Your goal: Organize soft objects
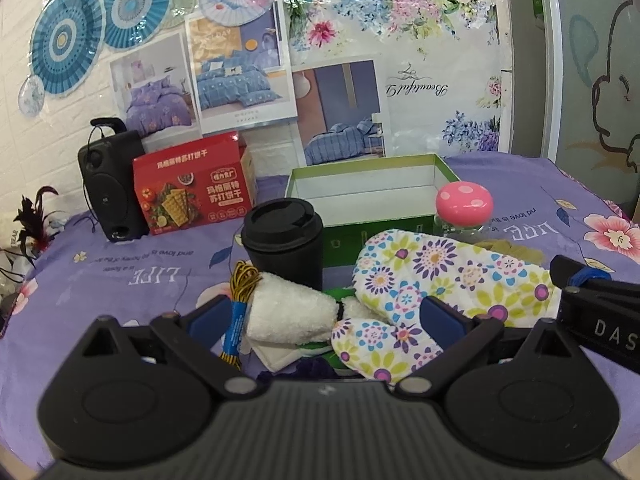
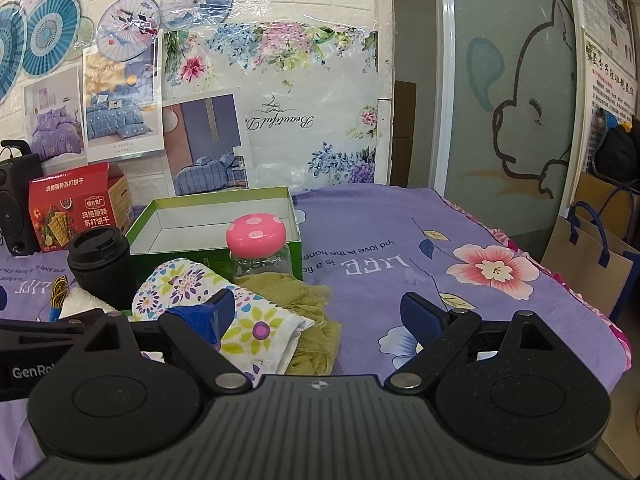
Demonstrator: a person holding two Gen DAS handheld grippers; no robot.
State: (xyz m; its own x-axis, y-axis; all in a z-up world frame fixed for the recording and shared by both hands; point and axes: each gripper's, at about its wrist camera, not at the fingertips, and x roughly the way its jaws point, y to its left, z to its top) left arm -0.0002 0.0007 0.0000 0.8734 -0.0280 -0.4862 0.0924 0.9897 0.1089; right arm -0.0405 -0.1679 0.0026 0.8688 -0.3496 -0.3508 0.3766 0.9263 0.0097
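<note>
I held my left gripper [image 1: 326, 320] low and level over the purple bedsheet [image 1: 120, 280], pointed toward the wall, with its blue-padded fingers [image 1: 208, 318] spread wide and nothing caught between them. Between those fingers, just ahead of them, lay the rolled white towel [image 1: 290, 312], on its side with a flat white cloth under it, and a bundle of yellow-and-black cord [image 1: 242, 280] with a blue paper band rested against the towel's left end. The floral oven mitt [image 1: 440, 276] lay to the right of the towel, its thumb reaching toward my left gripper's right finger; whether the pad touched the fabric I could not tell. Behind the towel stood a black lidded cup [image 1: 282, 236], and behind that the open green box [image 1: 368, 196], white inside and holding nothing I could see. A clear jar with a pink spotted lid [image 1: 464, 200] stood upright at the box's front right corner. My right gripper [image 2: 316, 314] sat beside the left one, equally low and aimed the same way, its fingers [image 2: 420, 316] also wide apart and gripping nothing; its left pad hung over the cuff end of the mitt [image 2: 240, 320], while the right pad hovered above bare sheet. An olive-green mesh cloth [image 2: 308, 304] lay crumpled under and beside the mitt, just in front of the jar. A red cracker box [image 1: 192, 192] and a black speaker [image 1: 108, 184] stood well back at the left, near the wall.
</note>
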